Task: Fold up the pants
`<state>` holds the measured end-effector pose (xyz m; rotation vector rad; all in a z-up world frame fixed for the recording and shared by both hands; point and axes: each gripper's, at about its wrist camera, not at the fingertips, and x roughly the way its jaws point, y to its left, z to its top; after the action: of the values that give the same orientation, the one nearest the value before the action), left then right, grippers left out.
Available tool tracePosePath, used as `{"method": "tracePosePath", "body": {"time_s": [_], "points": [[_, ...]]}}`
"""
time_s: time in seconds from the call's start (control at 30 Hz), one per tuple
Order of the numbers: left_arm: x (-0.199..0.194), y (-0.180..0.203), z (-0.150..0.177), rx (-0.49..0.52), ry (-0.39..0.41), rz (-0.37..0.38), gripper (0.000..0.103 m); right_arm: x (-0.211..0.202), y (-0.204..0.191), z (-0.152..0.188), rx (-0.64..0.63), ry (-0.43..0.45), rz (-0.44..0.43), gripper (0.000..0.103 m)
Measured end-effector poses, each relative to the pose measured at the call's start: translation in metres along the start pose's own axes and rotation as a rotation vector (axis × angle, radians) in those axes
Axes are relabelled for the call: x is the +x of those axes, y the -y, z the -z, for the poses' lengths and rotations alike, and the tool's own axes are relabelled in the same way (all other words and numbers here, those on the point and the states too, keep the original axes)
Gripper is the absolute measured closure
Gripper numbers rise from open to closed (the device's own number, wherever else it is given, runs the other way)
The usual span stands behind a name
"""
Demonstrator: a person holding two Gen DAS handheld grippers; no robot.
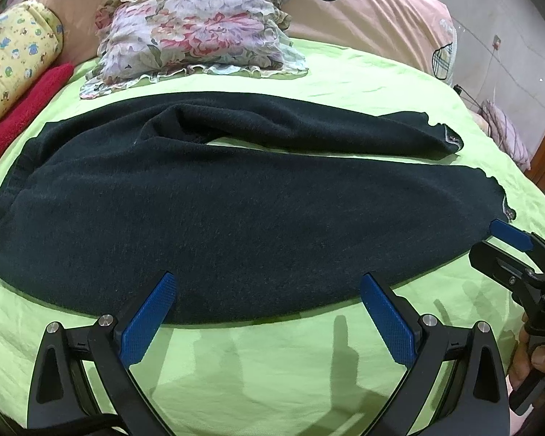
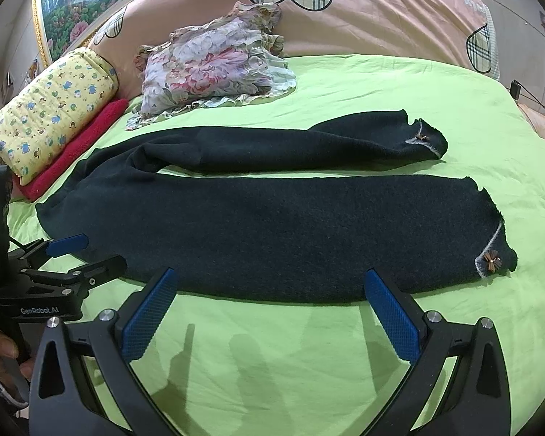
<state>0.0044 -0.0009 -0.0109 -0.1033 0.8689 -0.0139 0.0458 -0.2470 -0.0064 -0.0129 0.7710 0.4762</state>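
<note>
Dark pants [image 1: 218, 210] lie flat across the green bed sheet [image 1: 272, 370], waistband at the left, both legs stretched to the right. In the right wrist view the pants [image 2: 272, 229] show small bow trims at the cuffs [image 2: 492, 259]. My left gripper [image 1: 269, 283] hovers open just before the near leg's front edge, with nothing between its blue pads. My right gripper [image 2: 272, 279] is open too, at the near leg's edge toward the cuff. Each gripper shows in the other's view: the right one [image 1: 505, 247] near the cuff, the left one [image 2: 76, 254] near the waist.
A floral garment [image 1: 196, 32] lies behind the pants. A yellow printed pillow [image 2: 54, 123] and a red towel [image 2: 76, 152] sit at the left, a pink quilt [image 2: 363, 18] along the back. A person's hand [image 1: 534, 359] holds the right gripper's handle.
</note>
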Motion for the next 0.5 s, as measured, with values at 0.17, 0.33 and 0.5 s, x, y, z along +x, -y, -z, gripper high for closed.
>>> {"method": "tracePosePath", "body": {"time_s": [0.17, 0.33, 0.5], "points": [[-0.0001, -0.0022, -0.0011, -0.009, -0.001, 0.01, 0.001, -0.0013, -0.0017, -0.0006, 0.0, 0.004, -0.001, 0.0], [0.0001, -0.003, -0.0008, -0.011, -0.001, 0.014, 0.001, -0.0015, -0.0022, -0.0008, 0.001, 0.003, 0.0, 0.0], [-0.0004, -0.0034, 0.0, -0.011, -0.001, 0.018, 0.001, -0.0016, -0.0012, -0.0012, 0.004, 0.005, -0.002, 0.0]]}}
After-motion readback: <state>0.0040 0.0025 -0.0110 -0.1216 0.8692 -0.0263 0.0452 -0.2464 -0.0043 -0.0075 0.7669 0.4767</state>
